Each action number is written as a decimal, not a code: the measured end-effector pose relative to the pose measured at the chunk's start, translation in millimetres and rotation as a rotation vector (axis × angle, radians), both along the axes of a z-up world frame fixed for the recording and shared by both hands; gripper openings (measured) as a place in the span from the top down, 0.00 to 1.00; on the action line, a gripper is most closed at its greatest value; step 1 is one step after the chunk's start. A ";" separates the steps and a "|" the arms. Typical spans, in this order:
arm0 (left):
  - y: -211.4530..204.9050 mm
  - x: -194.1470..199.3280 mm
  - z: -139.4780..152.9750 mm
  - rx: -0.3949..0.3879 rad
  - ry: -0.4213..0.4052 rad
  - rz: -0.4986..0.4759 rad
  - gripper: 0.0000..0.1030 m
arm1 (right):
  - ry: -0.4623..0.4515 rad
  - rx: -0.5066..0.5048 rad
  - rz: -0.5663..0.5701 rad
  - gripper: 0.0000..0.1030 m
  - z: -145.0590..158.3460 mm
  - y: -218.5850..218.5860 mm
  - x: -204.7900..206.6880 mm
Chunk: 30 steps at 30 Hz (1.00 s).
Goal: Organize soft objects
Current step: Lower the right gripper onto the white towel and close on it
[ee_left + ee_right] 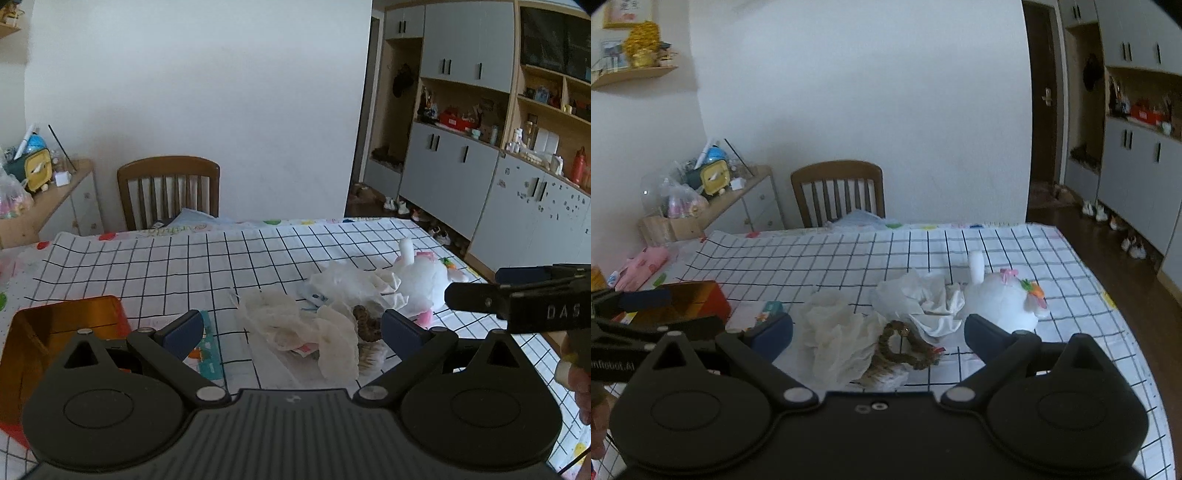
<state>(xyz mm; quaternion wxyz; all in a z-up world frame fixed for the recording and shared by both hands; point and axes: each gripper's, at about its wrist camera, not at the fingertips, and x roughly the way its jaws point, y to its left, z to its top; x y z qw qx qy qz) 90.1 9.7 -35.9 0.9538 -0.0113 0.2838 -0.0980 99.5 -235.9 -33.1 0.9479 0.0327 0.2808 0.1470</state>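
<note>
White plush rabbit toy (1001, 301): ahead-right of the right gripper (879, 334), on the checked tablecloth (812, 254); light, squashy; grasp mid-body. Crumpled white cloths (838, 332): between both claws' spread fingers; limp, weightless; pinch a raised fold. Brown braided ring (905, 345): just ahead; flexible; pinch its rim. Left gripper (291, 330): released, empty, as is the right. Orange box (62, 332): left.
</note>
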 end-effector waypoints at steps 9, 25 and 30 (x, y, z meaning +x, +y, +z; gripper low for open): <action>-9.2 32.5 -25.4 -0.004 0.041 -0.052 0.00 | 0.055 -0.025 -0.002 0.11 -11.6 -4.0 39.8; -32.3 95.8 -67.1 0.010 0.111 -0.115 0.01 | 0.204 -0.127 0.044 0.21 -34.6 22.2 154.4; -32.0 110.7 -77.8 0.015 0.141 -0.140 0.01 | 0.288 -0.109 0.015 0.23 -44.7 26.5 199.5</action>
